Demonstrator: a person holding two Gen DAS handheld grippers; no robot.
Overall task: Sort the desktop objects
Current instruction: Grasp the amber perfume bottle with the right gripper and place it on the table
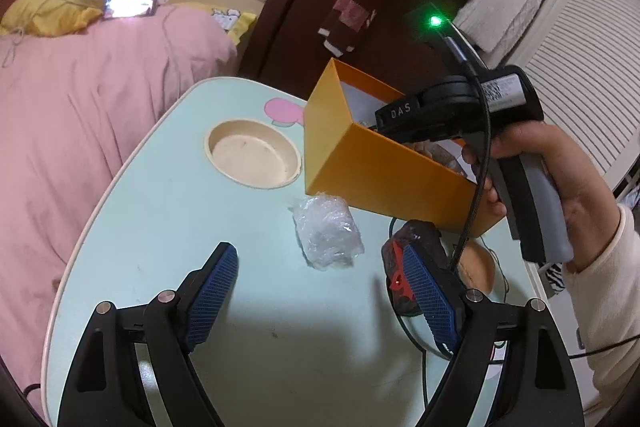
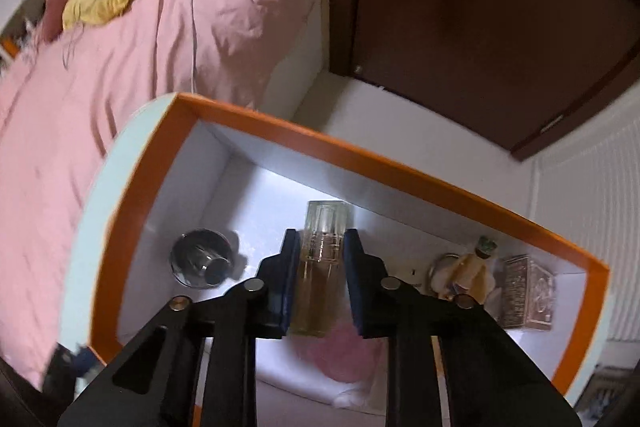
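An orange box (image 1: pixel 372 167) with a white inside stands on the pale green table (image 1: pixel 160 227). My right gripper (image 2: pixel 322 239) is over the box (image 2: pixel 360 155), shut on a clear perfume bottle (image 2: pixel 322 259) with amber liquid. In the box lie a round silver item (image 2: pixel 200 263), a small figurine (image 2: pixel 468 267), a patterned card box (image 2: pixel 528 291) and something pink (image 2: pixel 336 359). My left gripper (image 1: pixel 320 267) is open above the table. A crumpled clear plastic wrap (image 1: pixel 326 231) lies between its fingers, further out. A dark object with a red clip (image 1: pixel 404 267) sits behind its right finger.
A round cream recess (image 1: pixel 252 157) is set in the table top. A tan round object (image 1: pixel 476 265) and black cables lie at the table's right. A bed with a pink cover (image 1: pixel 80 107) is at the left, a dark brown door (image 2: pixel 480 27) behind.
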